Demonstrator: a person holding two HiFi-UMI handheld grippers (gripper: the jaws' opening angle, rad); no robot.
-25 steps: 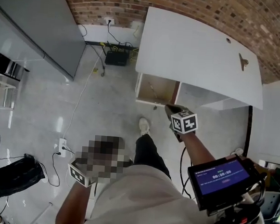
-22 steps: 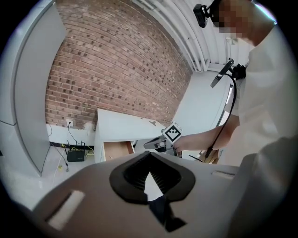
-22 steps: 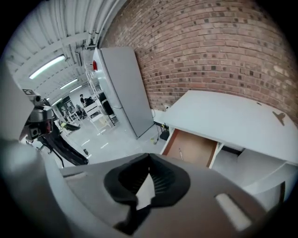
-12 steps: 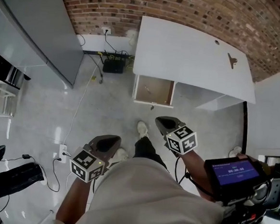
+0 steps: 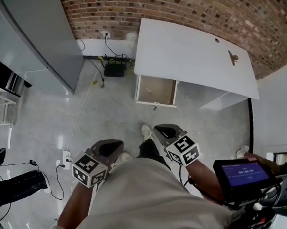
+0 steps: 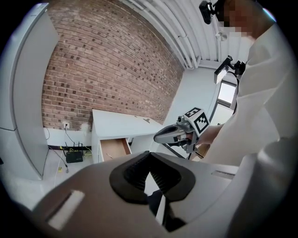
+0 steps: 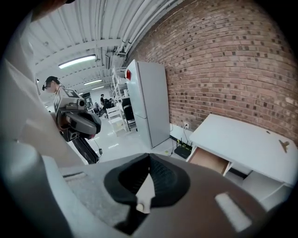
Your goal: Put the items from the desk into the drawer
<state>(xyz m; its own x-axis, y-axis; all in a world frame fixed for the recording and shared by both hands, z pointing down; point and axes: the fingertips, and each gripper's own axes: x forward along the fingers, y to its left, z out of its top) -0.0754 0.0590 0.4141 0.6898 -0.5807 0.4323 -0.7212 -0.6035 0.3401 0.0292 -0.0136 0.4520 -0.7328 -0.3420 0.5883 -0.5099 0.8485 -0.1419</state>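
The white desk stands against the brick wall, and its wooden drawer is pulled open with a small item lying inside. A small brown item lies on the desk top near the right end, and a tiny dark item lies further back. Both grippers hang low in front of the person, well short of the desk. The left gripper and the right gripper are shut with nothing between their jaws. The left gripper view shows the right gripper, the desk and the drawer.
A tall grey cabinet stands to the left of the desk. A black router and cables lie on the floor by the wall, with a socket strip nearer the person. A screen device sits at the right.
The person has stepped back from the desk. The right gripper drew away from the open drawer, and the left gripper came into full view beside it.
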